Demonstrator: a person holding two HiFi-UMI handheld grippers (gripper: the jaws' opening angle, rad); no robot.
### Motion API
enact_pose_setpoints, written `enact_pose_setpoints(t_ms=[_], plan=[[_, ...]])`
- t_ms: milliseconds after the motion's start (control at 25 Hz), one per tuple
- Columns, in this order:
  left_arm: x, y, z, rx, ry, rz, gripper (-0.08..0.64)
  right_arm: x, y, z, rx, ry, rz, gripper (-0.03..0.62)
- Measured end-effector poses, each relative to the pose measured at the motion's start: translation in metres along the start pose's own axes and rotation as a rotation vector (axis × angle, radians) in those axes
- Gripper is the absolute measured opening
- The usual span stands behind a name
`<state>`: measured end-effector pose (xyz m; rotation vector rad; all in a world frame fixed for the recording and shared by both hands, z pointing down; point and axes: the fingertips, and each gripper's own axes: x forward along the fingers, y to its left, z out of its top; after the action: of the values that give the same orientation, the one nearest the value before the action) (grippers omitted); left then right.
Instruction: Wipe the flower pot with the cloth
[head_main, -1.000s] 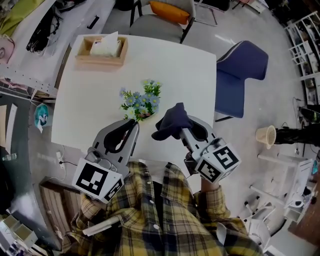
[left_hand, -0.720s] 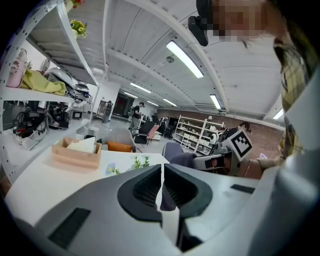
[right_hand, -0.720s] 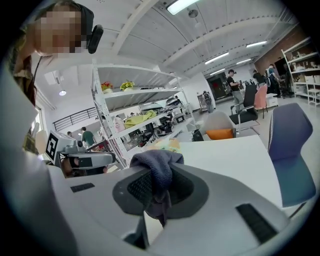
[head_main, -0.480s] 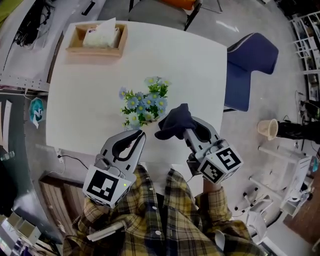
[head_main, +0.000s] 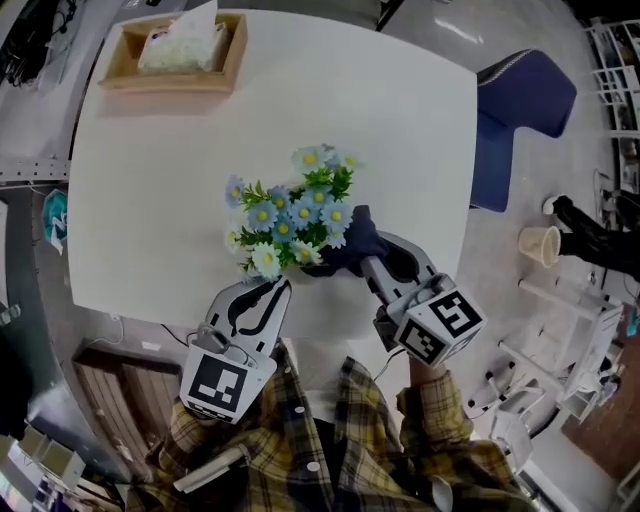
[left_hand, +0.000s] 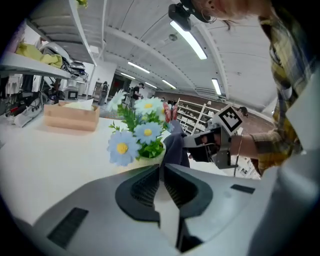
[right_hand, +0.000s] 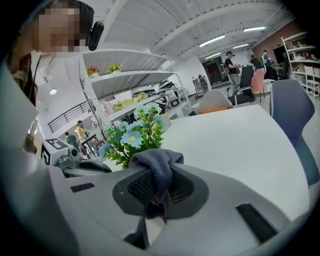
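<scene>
A wooden tissue box (head_main: 172, 55) sits at the far left corner of the white tabletop (head_main: 400, 130). At the near edge, the left gripper (head_main: 274, 287) points at the flower pot (left_hand: 142, 161). Its jaws are pressed together with nothing between them, and their tips are just short of the pot. The pot stands near the middle of the tabletop, closer to the near edge, under blue flowers (head_main: 290, 210). Right of the pot, the right gripper (head_main: 365, 258) pinches a dark cloth (head_main: 352, 243). The cloth bunches beside the pot, but contact cannot be told. A blue chair (head_main: 520, 110) stands off the right edge.
</scene>
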<state>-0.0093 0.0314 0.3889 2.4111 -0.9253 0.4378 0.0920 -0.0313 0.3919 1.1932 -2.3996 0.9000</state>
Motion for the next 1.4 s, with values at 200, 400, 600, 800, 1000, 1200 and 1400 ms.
enact_pose_setpoints(t_ms=[200, 400, 600, 800, 1000, 1200, 1400], plan=[[0.008, 0.013, -0.020, 0.048, 0.036, 0.041, 0.064, 0.003, -0.006, -0.011, 0.017, 0.013, -0.006, 0.023], [0.019, 0.023, -0.026, 0.088, 0.046, 0.032, 0.196, 0.011, -0.011, -0.016, 0.032, 0.014, -0.018, 0.023], [0.027, 0.028, -0.018, 0.086, -0.005, 0.031, 0.278, 0.013, -0.014, -0.022, 0.047, 0.012, -0.022, 0.023], [0.034, 0.029, -0.014, 0.094, -0.026, 0.003, 0.349, 0.014, -0.014, -0.025, 0.055, 0.008, -0.021, 0.023], [0.036, 0.030, -0.012, 0.125, -0.011, -0.031, 0.376, 0.011, -0.010, -0.028, 0.054, 0.008, -0.018, 0.023], [0.036, 0.043, -0.007, 0.138, -0.006, -0.010, 0.376, 0.011, -0.010, -0.028, 0.058, 0.011, -0.023, 0.023], [0.039, 0.046, 0.000, 0.166, -0.012, -0.039, 0.379, 0.014, -0.013, -0.027, 0.065, 0.020, -0.021, 0.023]])
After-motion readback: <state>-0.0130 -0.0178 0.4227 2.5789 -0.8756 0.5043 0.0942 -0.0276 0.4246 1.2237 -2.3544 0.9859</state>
